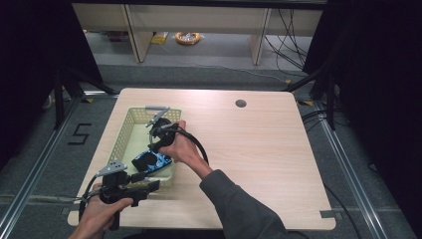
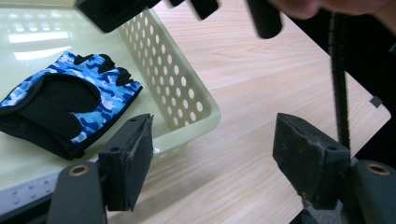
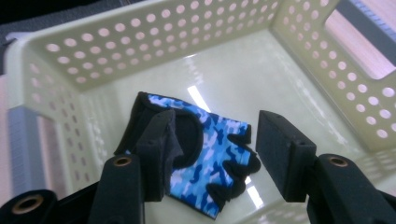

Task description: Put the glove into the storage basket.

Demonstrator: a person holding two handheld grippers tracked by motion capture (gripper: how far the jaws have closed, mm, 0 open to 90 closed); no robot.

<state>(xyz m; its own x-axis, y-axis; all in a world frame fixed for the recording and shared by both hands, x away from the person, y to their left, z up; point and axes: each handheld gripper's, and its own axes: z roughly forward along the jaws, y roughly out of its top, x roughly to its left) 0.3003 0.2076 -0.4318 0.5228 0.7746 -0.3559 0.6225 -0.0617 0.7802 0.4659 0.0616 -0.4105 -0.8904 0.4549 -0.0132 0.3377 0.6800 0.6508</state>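
The blue glove [image 3: 196, 149] lies released in the basket [image 3: 140, 42]; both the right gripper [image 3: 212, 154] and the left gripper [image 2: 212, 156], at the basket's 5 o'clock corner, have open, empty jaws, so I judge withdrawing comes next.

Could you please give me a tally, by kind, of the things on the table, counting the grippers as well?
Blue camouflage glove: 1
Pale perforated basket: 1
Grippers, left gripper and right gripper: 2
Total: 4

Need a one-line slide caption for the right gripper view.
Right gripper, jaws open, above a blue camouflage fingerless glove lying on the floor of a pale perforated basket.
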